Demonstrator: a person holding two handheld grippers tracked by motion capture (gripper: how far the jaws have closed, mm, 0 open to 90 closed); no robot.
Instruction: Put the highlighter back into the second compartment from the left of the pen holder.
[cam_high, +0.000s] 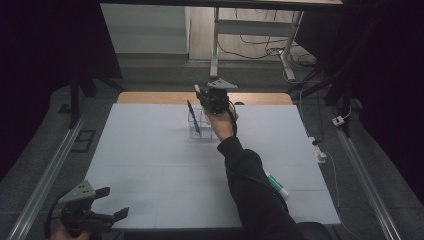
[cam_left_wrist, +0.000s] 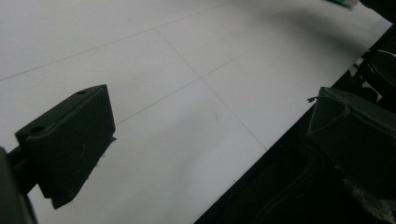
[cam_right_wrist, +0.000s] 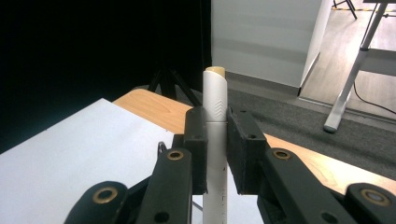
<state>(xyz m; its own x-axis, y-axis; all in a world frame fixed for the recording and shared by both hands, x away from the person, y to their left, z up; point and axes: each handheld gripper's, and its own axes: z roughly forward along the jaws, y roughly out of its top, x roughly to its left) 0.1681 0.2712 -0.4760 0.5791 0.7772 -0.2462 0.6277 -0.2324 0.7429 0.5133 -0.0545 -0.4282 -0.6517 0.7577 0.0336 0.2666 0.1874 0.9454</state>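
My right gripper (cam_high: 209, 100) is held out over the far middle of the white table sheet (cam_high: 150, 150), just above a clear holder (cam_high: 201, 129) with a blue pen (cam_high: 192, 117) leaning in it. Its jaws are shut on a white marker (cam_high: 197, 89). In the right gripper view the white marker (cam_right_wrist: 215, 116) stands upright, its tan tip uppermost, between the fingertips of the right gripper (cam_right_wrist: 216, 149). My left gripper (cam_high: 112, 203) rests at the table's near left corner, open and holding nothing. In its own view the left gripper (cam_left_wrist: 210, 140) hangs over the sheet's edge.
A white and green marker (cam_high: 276, 183) lies on the sheet at the near right, beside my right sleeve; its green end (cam_left_wrist: 343, 2) shows far off. A bare wooden strip (cam_high: 150, 97) runs along the table's far edge. Desk legs (cam_high: 215, 45) and cables stand beyond.
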